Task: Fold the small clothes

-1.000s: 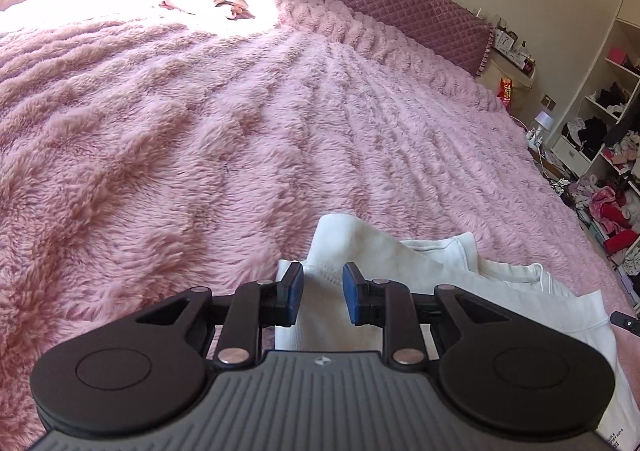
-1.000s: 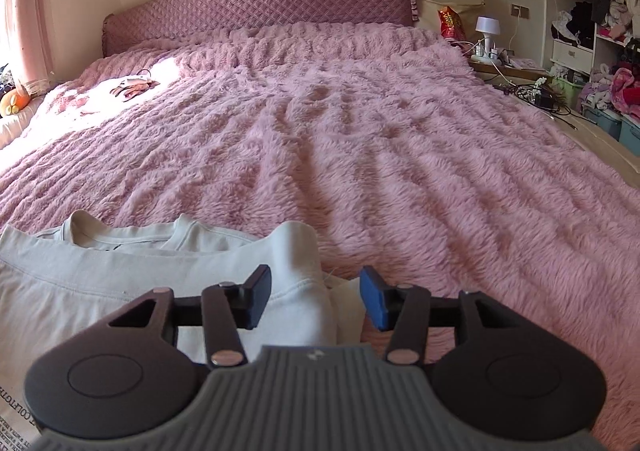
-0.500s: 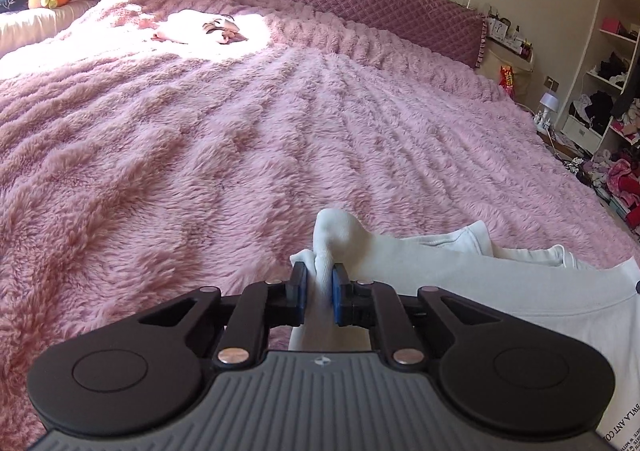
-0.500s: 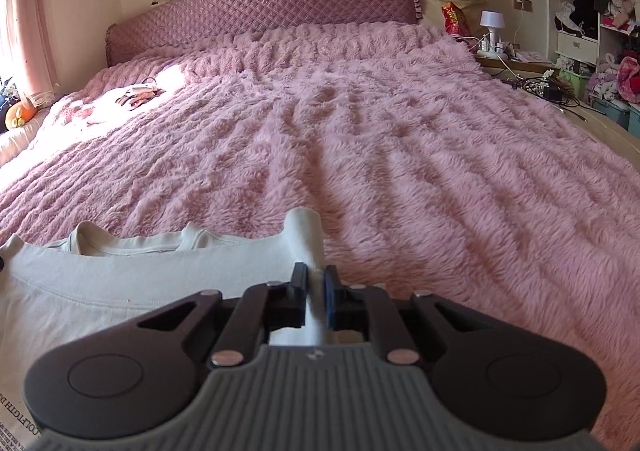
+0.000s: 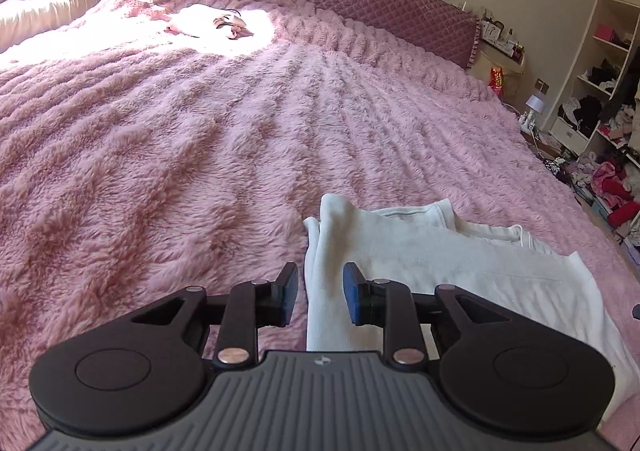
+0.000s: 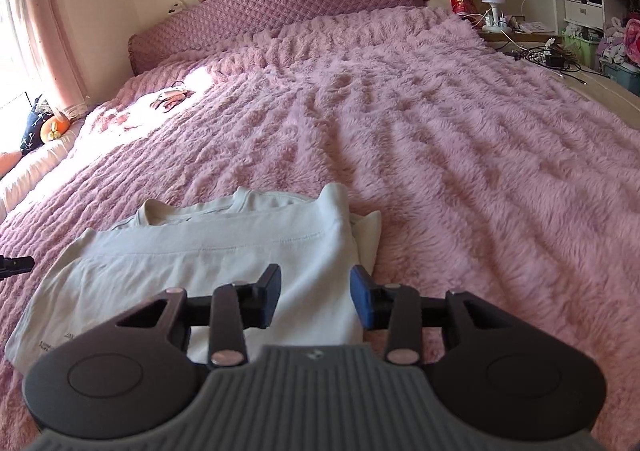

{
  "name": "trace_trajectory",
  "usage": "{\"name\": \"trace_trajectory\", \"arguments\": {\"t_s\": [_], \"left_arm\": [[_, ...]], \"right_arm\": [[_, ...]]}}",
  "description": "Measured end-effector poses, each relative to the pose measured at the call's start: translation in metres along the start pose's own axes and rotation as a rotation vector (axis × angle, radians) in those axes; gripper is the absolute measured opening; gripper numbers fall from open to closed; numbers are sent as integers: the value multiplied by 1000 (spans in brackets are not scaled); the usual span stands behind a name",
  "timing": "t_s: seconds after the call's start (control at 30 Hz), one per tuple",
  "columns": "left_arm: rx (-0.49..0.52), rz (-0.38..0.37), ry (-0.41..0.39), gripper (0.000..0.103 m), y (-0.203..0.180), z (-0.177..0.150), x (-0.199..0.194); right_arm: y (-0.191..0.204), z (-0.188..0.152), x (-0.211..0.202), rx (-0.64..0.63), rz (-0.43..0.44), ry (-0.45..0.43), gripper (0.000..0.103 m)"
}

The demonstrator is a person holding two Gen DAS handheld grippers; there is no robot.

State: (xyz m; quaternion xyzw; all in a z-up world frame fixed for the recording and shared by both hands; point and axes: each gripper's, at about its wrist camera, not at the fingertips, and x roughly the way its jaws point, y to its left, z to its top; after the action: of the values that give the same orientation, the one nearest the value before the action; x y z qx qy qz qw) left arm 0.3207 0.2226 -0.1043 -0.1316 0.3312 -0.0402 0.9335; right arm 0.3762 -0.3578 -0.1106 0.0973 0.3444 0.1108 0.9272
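Where jaws part, shirt (image 5: 420, 251) between.

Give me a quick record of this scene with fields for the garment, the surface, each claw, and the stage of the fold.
garment: white shirt, folded over on itself, collar toward the headboard
surface: fluffy pink blanket on a bed
left claw: jaws opening, pads apart, the shirt's left folded edge between them, not pinched
right claw: jaws opening, pads apart over the shirt's right edge, not pinched
other items: small cloth item in the sunlit patch near the headboard
stage: fold laid down, both claws letting go
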Motion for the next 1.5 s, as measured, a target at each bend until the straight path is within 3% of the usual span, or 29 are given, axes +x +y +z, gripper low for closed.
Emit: {"name": "trace_trajectory", "arguments": {"t_s": [0.13, 0.27, 0.5, 0.8, 0.87, 0.97, 1.03, 1.07, 1.23, 1.33, 1.5], "left_arm": [[10, -31, 46, 30, 8, -30, -38], [-113, -110, 57, 31, 27, -50, -56], [-251, -179, 117, 32, 52, -65, -42], [-206, -223, 143, 32, 43, -76, -30], [-164, -202, 132, 18, 38, -77, -30], [-151, -196, 135, 7, 36, -79, -30], [-148, -194, 124, 5, 34, -78, -33], [-156, -194, 116, 4, 33, -78, -35], [-277, -224, 89, 3, 41, -71, -49], [-248, -224, 95, 3, 36, -67, -58], [-210, -132, 185, 3, 36, -78, -38]], "right_arm": [[8, -48, -45, -40, -6, 53, 35], [4, -72, -65, -3, -29, 62, 35], [-20, -72, -56, 144, -41, 92, 35], [-8, -68, -44, 139, -30, 122, 36], [-5, -69, -41, 137, -29, 129, 36], [-4, -70, -37, 141, -31, 138, 36], [-4, -71, -34, 139, -30, 139, 23], [-3, -71, -34, 132, -30, 143, 0], [1, -66, -52, 98, -27, 99, 0], [-4, -60, -76, 99, -20, 58, 0], [-7, -74, -71, 57, -57, 109, 0]]}}
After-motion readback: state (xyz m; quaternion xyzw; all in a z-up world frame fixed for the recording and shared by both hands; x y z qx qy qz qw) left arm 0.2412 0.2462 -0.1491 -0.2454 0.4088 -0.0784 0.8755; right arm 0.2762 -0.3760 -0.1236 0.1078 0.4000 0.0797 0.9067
